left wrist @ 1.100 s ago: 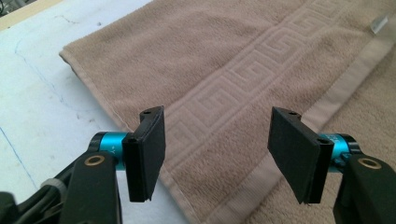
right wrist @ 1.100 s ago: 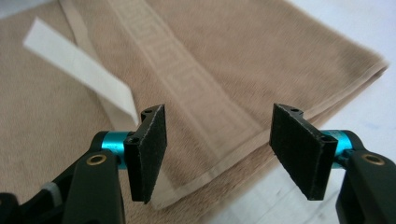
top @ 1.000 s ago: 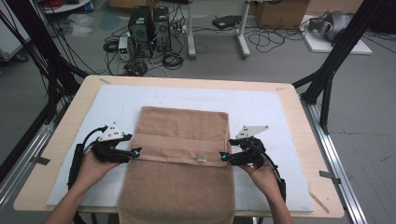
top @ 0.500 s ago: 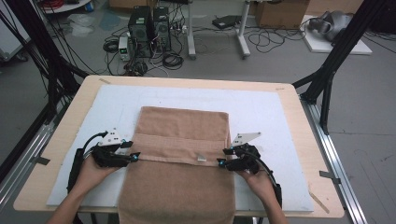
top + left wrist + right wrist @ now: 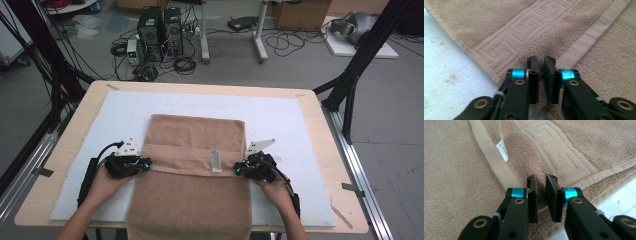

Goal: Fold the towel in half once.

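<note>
Pinching the towel at its folded hem, we have just closed the left claw and right claw on both edges, ready to lift evenly.

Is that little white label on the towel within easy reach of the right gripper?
Probably yes. The label lies on top of the towel, just inward of the right gripper, with nothing between them. But that gripper is shut on the towel's edge, so it must let go first.
</note>
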`<action>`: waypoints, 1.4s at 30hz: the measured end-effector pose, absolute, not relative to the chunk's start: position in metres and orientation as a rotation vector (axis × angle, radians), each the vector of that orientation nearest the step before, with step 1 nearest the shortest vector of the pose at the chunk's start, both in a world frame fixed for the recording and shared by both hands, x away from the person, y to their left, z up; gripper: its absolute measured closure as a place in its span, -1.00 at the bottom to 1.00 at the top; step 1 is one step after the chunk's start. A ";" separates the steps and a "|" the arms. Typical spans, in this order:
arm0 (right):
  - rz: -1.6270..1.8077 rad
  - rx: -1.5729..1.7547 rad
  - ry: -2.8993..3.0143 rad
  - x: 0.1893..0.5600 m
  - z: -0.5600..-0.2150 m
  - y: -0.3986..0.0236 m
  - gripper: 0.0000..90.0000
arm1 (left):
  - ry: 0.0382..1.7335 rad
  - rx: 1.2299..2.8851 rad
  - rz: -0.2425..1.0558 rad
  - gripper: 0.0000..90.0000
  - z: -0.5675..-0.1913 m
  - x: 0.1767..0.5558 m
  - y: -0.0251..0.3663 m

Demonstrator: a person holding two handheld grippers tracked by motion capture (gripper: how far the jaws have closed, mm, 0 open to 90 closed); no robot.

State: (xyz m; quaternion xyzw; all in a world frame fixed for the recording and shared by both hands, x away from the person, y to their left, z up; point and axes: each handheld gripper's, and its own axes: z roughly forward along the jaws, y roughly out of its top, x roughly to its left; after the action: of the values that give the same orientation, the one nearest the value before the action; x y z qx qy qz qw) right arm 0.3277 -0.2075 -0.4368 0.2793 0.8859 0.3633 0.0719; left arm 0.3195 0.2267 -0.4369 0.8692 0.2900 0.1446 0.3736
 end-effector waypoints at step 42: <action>1.286 0.659 2.587 0.254 -0.373 -0.230 0.15 | 0.605 2.107 0.510 0.00 -0.391 0.226 0.224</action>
State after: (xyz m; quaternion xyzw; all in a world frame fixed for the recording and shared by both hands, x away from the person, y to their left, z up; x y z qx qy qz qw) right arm 0.2537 -0.2300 -0.3731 0.2215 0.8695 0.4324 0.0891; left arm 0.2262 0.2243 -0.3912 0.8448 0.2425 0.2044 0.4310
